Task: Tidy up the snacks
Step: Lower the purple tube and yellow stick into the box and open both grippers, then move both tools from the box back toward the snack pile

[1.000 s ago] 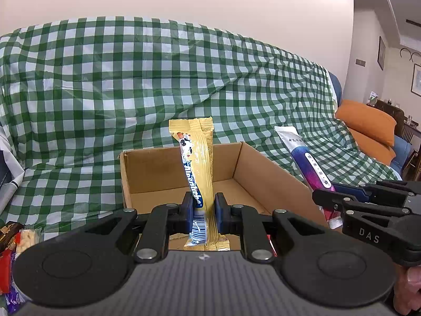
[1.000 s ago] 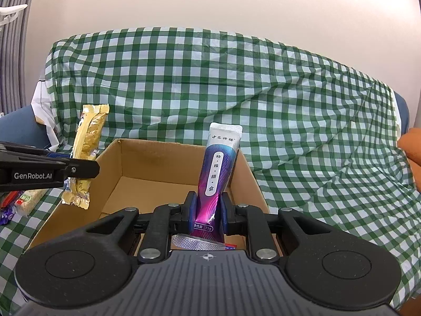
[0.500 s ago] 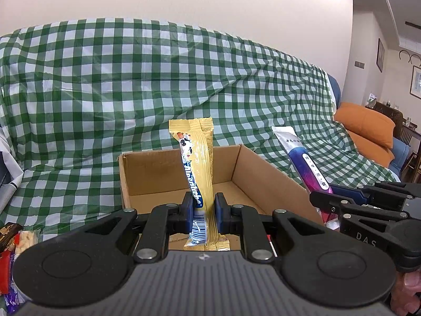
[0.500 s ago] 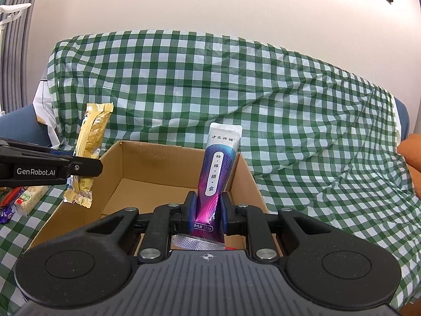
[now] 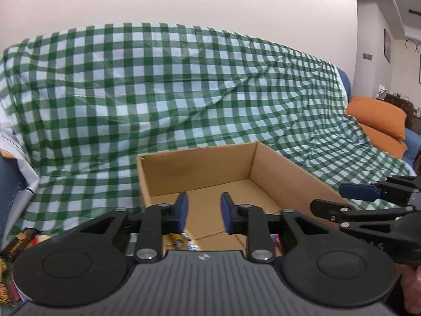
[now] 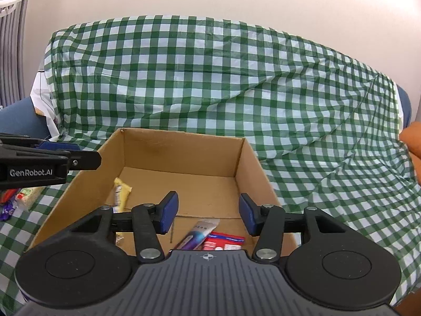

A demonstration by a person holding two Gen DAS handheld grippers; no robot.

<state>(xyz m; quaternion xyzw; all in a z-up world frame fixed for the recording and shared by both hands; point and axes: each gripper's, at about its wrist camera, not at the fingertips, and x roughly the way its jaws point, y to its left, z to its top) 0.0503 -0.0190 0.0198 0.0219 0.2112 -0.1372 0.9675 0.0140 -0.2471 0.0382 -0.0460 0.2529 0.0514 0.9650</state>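
Snacks lie on the floor of the cardboard box [image 6: 184, 155], which sits on the green-checked cloth [image 6: 210, 79] that drapes your sofa. Orange cushions [image 5: 376, 118] rest at the sofa's far right end. Your left gripper [image 5: 202, 212] hangs over the box's near edge, its jaws opening with nothing between them. Your right gripper [image 6: 208, 214] hangs beside it over the box, its jaws also opening and bare. Under the right one lies the purple packet [image 6: 196, 235], just beside a red and white packet [image 6: 223, 242]. The gold wrapper [image 6: 119, 193] lies along the box's left wall, well apart from those two. More snacks [image 6: 15, 200] sit on the cloth to the left of the box; they look like small packets, though that corner is too cramped to be sure.
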